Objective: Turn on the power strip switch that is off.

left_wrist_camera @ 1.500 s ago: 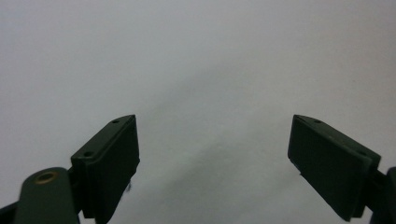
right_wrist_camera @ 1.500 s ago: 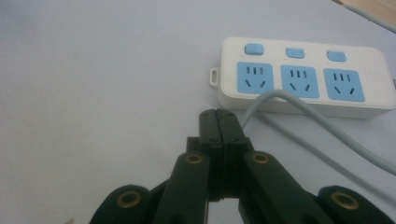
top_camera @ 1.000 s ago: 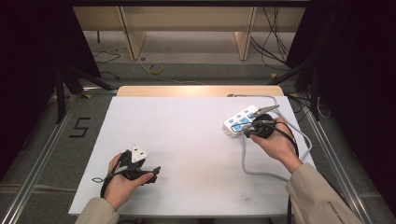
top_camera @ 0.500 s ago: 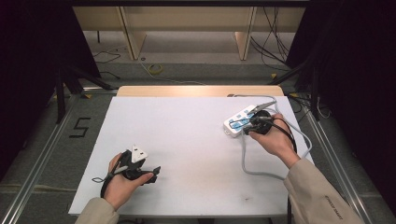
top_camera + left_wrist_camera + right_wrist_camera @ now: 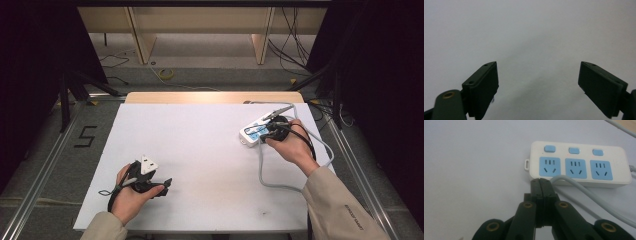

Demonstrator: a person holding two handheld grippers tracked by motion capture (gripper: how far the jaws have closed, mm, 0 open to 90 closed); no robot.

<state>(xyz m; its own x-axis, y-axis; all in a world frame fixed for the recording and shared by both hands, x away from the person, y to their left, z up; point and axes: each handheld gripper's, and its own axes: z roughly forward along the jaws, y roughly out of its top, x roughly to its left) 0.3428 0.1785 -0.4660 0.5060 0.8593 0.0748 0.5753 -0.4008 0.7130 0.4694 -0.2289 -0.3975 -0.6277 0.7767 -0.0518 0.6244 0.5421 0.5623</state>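
The right gripper (image 5: 540, 180), jaws pressed together on nothing, has edged closer to the white power strip (image 5: 579, 166) at the worktop's (image 5: 200, 145) far right, probably to press a switch, while the left gripper (image 5: 539, 82) rests open near the front-left.

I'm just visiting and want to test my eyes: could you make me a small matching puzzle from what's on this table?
Things:
1. left gripper
2. right gripper
3. power strip
4. grey cable

States:
A. jaws shut together
B. white with blue sockets
C. jaws wide apart, nothing between
D. loops across the table

Pairs: 1-C, 2-A, 3-B, 4-D
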